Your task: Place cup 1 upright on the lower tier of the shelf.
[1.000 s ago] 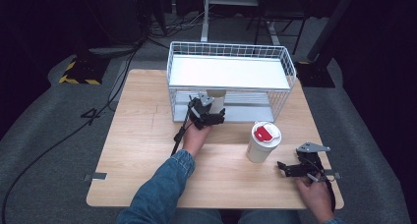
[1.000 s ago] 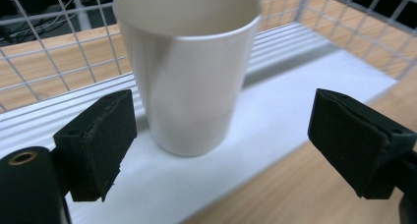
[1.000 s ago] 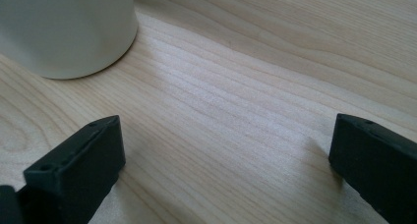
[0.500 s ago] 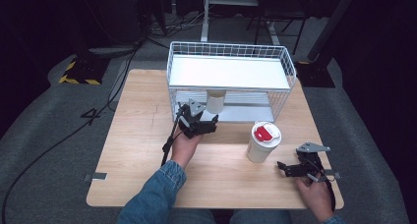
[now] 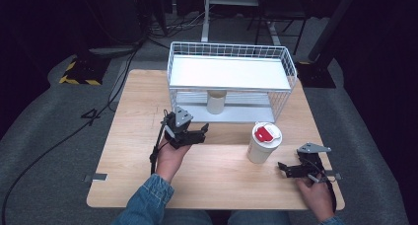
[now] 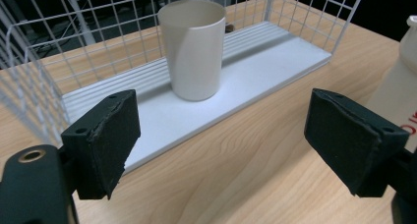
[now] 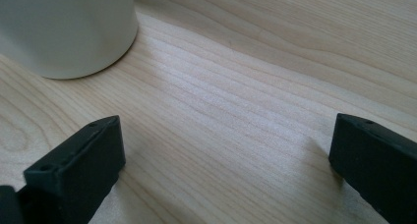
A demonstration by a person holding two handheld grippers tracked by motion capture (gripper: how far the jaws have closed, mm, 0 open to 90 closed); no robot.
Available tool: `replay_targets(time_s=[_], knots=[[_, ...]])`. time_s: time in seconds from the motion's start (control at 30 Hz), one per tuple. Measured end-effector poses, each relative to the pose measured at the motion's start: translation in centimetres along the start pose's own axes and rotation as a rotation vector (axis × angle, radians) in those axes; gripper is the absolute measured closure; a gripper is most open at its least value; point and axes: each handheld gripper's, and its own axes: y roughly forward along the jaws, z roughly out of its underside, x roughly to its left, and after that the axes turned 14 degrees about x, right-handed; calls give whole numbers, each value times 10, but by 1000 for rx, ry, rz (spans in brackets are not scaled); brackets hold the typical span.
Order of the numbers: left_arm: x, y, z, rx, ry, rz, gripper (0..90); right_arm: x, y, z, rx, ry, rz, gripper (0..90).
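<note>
Both tongs gape with nothing between them, the left tongs (image 5: 203,131) near the open cup (image 6: 193,47) on the wire rack's (image 5: 231,55) lower shelf, the right tongs (image 5: 283,168) low over the worktop (image 5: 222,170) beside the lidded cup (image 5: 263,142).

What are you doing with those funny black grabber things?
A person holds a gripper in each hand, both with jaws open and empty. The left gripper points at a plain cup standing upright on the lower shelf of a wire rack. The right gripper rests low near a lidded cup on the table.
</note>
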Motion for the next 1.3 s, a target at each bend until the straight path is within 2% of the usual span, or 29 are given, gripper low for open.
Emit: replay_targets(time_s=[0.17, 0.33, 0.47, 0.53, 0.63, 0.77, 0.83, 1.03, 1.3], knots=[[2, -14, 15, 7, 3, -3, 146, 0, 0, 0, -1, 2, 0, 5], [9, -25, 34, 22, -27, 7, 146, 0, 0, 0, 0, 2, 0, 6], [17, -28, 47, 39, -62, 36, 148, 0, 0, 0, 0, 2, 0, 6], [20, -28, 49, 60, -63, 45, 149, 0, 0, 0, 0, 2, 0, 6], [21, -30, 53, 66, -57, 43, 151, 0, 0, 0, -1, 2, 0, 6], [21, -28, 62, 118, -13, 35, 152, 0, 0, 0, -1, 2, 0, 6], [23, -25, 69, 133, -5, 45, 153, 0, 0, 0, -1, 0, 2, 6], [27, -14, 84, 198, -24, 59, 152, 0, 0, 0, -1, 0, 2, 5], [31, -9, 104, 268, -26, 33, 152, 0, 0, 0, -1, 1, 1, 5]])
